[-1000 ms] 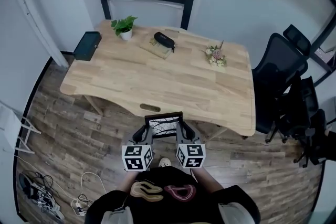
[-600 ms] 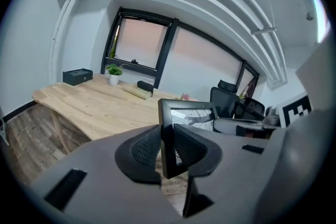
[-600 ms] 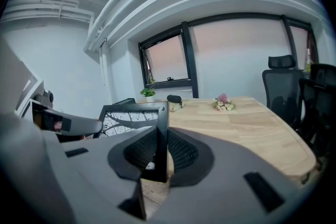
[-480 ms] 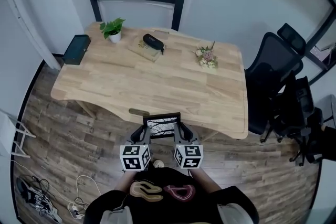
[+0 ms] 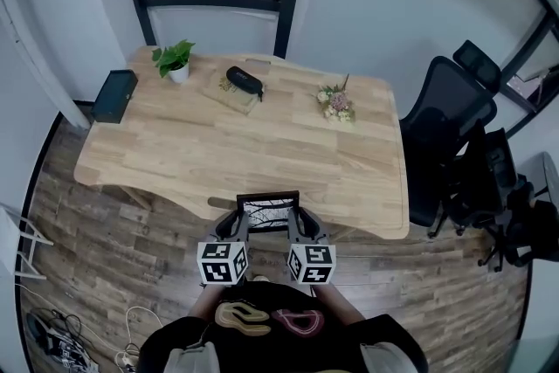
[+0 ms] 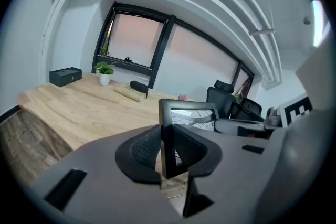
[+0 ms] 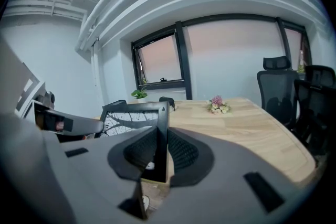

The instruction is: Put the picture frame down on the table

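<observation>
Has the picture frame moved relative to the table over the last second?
Yes. The picture frame, clamped by the left gripper and right gripper, has come forward toward the table, its top now overlapping the near edge.

Black picture frame (image 5: pixel 268 210) held upright at edge of table (image 5: pixel 175 155)

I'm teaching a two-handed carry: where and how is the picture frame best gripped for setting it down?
By its two side bars, one gripper each, from the person's side. The picture frame stands upright and its black bars are thin and flat, so jaws clamp across their thickness, as the left gripper and right gripper do now, likely keeping it level.
</observation>
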